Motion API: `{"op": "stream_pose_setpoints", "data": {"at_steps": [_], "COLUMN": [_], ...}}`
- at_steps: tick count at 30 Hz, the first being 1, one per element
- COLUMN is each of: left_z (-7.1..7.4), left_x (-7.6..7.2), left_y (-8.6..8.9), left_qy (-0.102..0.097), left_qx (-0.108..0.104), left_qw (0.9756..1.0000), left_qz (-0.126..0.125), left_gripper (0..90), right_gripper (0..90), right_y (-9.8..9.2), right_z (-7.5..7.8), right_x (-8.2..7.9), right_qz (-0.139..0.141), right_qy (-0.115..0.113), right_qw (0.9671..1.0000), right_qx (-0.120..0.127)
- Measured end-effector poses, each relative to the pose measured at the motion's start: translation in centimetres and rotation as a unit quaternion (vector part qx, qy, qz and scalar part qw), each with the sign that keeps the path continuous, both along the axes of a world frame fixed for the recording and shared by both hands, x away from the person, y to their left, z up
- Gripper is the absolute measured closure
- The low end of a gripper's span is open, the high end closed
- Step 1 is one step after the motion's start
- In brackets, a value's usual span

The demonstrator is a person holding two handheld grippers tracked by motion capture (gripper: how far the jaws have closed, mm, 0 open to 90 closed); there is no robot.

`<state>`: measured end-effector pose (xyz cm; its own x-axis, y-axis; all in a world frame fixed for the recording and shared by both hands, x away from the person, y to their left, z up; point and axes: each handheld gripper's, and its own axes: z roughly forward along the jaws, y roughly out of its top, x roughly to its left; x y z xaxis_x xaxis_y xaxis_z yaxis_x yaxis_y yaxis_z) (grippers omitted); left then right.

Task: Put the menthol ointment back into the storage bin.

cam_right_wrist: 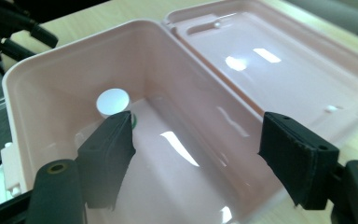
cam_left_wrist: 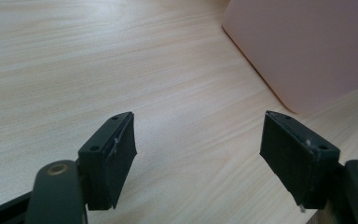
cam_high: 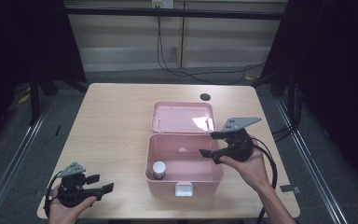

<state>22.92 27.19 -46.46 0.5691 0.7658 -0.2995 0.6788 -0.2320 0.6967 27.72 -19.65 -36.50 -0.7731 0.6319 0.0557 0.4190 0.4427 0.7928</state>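
Box (cam_high: 184,179): pink, on table (cam_high: 112,121), lid off the body; landmark for all places below.
Lid (cam_high: 182,116): hinged back, lying flat behind box, inner face up; seen likewise in right gripper view (cam_right_wrist: 279,65).
Latch (cam_high: 183,189): white, at box front wall, hanging free, not fastened.
Jar (cam_high: 159,169): small, white cap, upright inside box at front-left corner; cap seen in right gripper view (cam_right_wrist: 113,101), partly behind a jaw.
Rest of box floor: bare, glossy, no other item inside.
R gripper (cam_high: 210,145): over box right rim, aimed into box; jaws spread wide, nothing between pads, released; same in right gripper view (cam_right_wrist: 198,154). No contact w/ jar or walls apparent.
L gripper (cam_high: 101,184): well left of box, low over table near front edge; jaws apart, empty, released; same in left gripper view (cam_left_wrist: 198,156), w/ box outer wall (cam_left_wrist: 307,42) ahead-right.
Done (judged): box opened; jar standing in box, free of both grippers.
Left (judged): if packing — swing lid fwd over box, press shut, fasten latch. If unpacking — reach in w/ R gripper, close on jar, lift out. Cannot tell which from this moment alone.
Stage (judged): approx. midway; no grip in progress.
Risk (judged): jar close to box corner walls, little room for a jaw on that side.
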Motion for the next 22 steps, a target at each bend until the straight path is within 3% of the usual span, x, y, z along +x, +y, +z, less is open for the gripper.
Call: {"op": "stream_pose_setpoints", "data": {"at_steps": [4, 8, 10, 12, 18, 22], "left_z": [0.0, 0.0, 0.0, 0.0, 0.0, 0.0], "left_x": [0.0, 0.1, 0.0, 0.0, 0.0, 0.0], "left_y": [0.0, 0.0, 0.0, 0.1, 0.1, 0.1], "left_qy": [0.0, 0.001, 0.001, 0.001, 0.001, 0.003], "left_qx": [0.0, 0.002, -0.001, -0.003, -0.002, 0.0], "left_qw": [1.0, 1.0, 1.0, 1.0, 1.0, 1.0], "left_qz": [0.0, -0.002, -0.001, 0.003, 0.001, 0.002], "left_gripper": [26.5, 26.5, 26.4, 26.4, 26.4, 26.5], "right_gripper": [25.9, 26.5, 31.0, 28.9, 28.9, 26.5], "right_y": [-1.7, -3.3, -4.2, -5.3, -7.2, -9.1], "right_z": [-0.2, -0.9, -1.4, -2.1, -3.3, -4.7], "right_x": [-1.1, -2.1, -2.7, -3.7, -5.0, -5.7], "right_qz": [-0.024, -0.048, -0.059, -0.092, -0.12, -0.163], "right_qy": [-0.009, -0.004, -0.006, -0.021, -0.02, -0.02], "right_qw": [0.9996, 0.9987, 0.9976, 0.9944, 0.9909, 0.9837], "right_qx": [0.013, 0.015, 0.037, 0.047, 0.058, 0.075]}}
